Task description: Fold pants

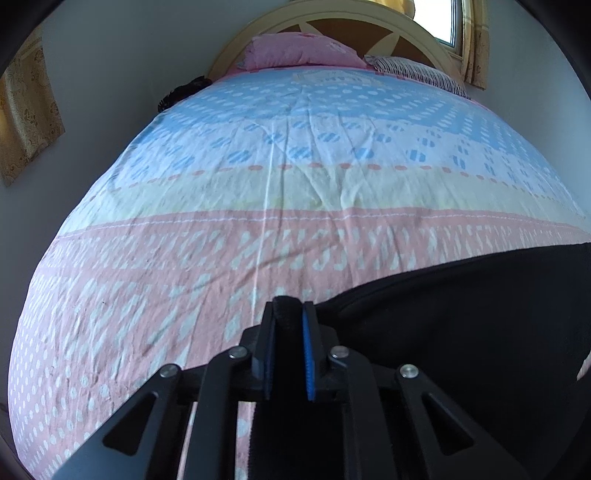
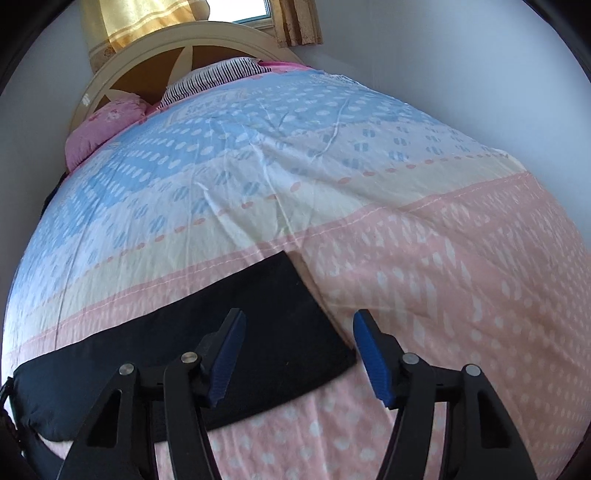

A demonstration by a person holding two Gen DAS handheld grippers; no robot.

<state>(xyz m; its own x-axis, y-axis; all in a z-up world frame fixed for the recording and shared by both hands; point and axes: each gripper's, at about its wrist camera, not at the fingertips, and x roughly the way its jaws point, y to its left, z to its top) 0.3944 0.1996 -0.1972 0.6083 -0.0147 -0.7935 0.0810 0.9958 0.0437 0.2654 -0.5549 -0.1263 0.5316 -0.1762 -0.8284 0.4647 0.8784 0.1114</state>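
Observation:
Black pants (image 1: 461, 332) lie on a bed with a pink, yellow and blue patterned sheet (image 1: 258, 184). My left gripper (image 1: 289, 314) is shut on a thick fold of the pants' edge, which sticks up between its blue pads; the cloth spreads off to the right. In the right wrist view the pants (image 2: 221, 321) lie flat as a long black band running to the lower left. My right gripper (image 2: 299, 332) is open and empty, just above the band's right end, its left finger (image 2: 229, 350) over the cloth and its right finger (image 2: 373, 354) over the sheet.
A pink pillow (image 1: 299, 50) and a striped pillow (image 1: 417, 72) lie at the cream headboard (image 1: 347, 14). A window with yellow curtains (image 2: 140, 22) is behind it. White walls flank the bed. A dark object (image 1: 181, 92) sits at the bed's far left edge.

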